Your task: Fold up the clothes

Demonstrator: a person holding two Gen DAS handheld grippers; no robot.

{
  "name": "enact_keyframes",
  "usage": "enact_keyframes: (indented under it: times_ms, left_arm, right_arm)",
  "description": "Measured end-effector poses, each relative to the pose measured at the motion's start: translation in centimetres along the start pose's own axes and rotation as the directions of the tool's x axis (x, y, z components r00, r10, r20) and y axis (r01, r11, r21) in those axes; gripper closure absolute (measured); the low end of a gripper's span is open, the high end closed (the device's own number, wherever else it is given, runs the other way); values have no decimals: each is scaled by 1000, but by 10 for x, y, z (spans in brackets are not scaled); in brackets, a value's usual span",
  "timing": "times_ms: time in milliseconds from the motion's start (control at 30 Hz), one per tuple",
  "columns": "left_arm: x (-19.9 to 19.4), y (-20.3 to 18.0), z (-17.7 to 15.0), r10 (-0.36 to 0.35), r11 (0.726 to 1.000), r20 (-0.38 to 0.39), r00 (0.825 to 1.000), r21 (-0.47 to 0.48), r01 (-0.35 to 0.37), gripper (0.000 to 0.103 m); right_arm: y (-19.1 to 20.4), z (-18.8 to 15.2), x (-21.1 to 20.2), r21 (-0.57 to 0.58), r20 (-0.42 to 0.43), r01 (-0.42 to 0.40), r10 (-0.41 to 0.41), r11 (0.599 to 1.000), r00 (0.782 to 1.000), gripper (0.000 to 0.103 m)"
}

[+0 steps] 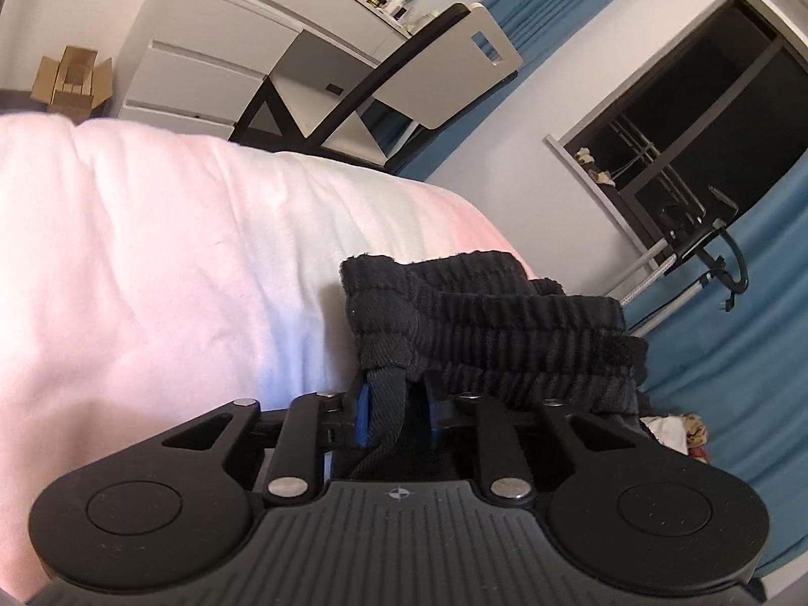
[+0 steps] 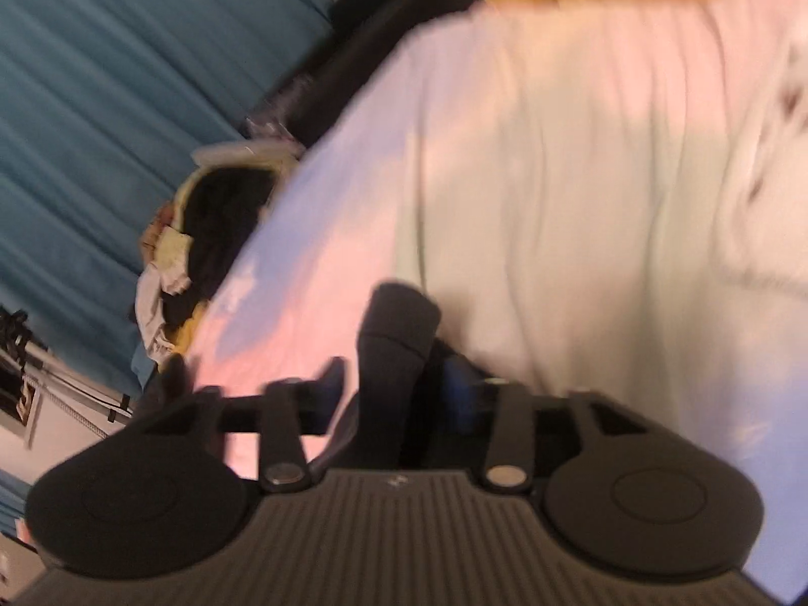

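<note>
Waistband of the black ribbed shorts (image 1: 495, 323) runs toward two o'clock from my left gripper (image 1: 394, 419), drawstring (image 1: 386, 404) between half-open fingers. Right gripper (image 2: 399, 384), parted, straddles dark cloth (image 2: 396, 333) on the bed (image 1: 151, 252).

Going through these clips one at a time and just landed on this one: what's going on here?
A person with a handheld gripper in each hand is folding a black ribbed garment on a bed with a pale pink cover. A flat black strap of the garment runs between the fingers of the left gripper, which stand a little apart. The right gripper has a strip of dark fabric between its parted fingers; the view is too blurred to tell whether they press on it.
</note>
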State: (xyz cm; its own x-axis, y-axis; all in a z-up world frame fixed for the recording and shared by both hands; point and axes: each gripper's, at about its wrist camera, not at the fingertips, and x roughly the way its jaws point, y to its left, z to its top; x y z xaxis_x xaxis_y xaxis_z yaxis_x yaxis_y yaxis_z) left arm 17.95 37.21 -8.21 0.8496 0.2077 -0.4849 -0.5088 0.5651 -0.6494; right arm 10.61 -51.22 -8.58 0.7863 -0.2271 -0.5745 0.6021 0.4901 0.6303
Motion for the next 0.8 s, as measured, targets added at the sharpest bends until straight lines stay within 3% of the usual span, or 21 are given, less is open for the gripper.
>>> enact_keyframes:
  times_ms: [67, 200, 367, 433, 467, 500, 533, 567, 667, 800]
  left_arm:
    - [-1, 5, -2, -20, 1000, -11, 1000, -6, 20, 45]
    - [-3, 14, -7, -62, 998, -33, 997, -15, 62, 43]
    - [6, 6, -4, -33, 999, -92, 995, 12, 34, 38]
    - [9, 1, -3, -15, 999, -110, 994, 29, 18, 41]
    - [9, -4, -2, -1, 998, -115, 993, 56, 8, 54]
    - [9, -9, -2, 13, 996, -118, 993, 88, -2, 69]
    - [8, -14, -2, 27, 993, -121, 992, 119, -13, 75]
    - [3, -18, 0, 29, 992, -109, 994, 129, -15, 86]
    - [-26, -30, 9, -10, 989, -34, 999, 150, 15, 90]
    - [-80, -43, 26, -121, 986, 28, 992, 121, 117, 93]
  right_arm:
    - [-11, -7, -33, 65, 51, -12, 9, 998, 999, 37]
    - [-42, -20, -71, 272, 26, 52, -62, 961, 998, 37]
    - [-59, -42, -58, 305, -94, 188, -167, 934, 981, 38]
    - [-63, -46, -49, 319, -112, 206, -179, 925, 977, 43]
    - [-62, -46, -47, 322, -103, 188, -163, 928, 981, 58]
    - [-58, -44, -46, 303, -94, 176, -154, 937, 984, 86]
    - [-53, -43, -46, 271, -85, 177, -160, 946, 984, 91]
    - [-47, -42, -49, 244, -71, 177, -164, 953, 984, 91]
    - [-29, -38, -73, 163, 13, 141, -145, 976, 989, 92]
    - [-4, -35, -110, 37, 132, 96, -100, 995, 986, 92]
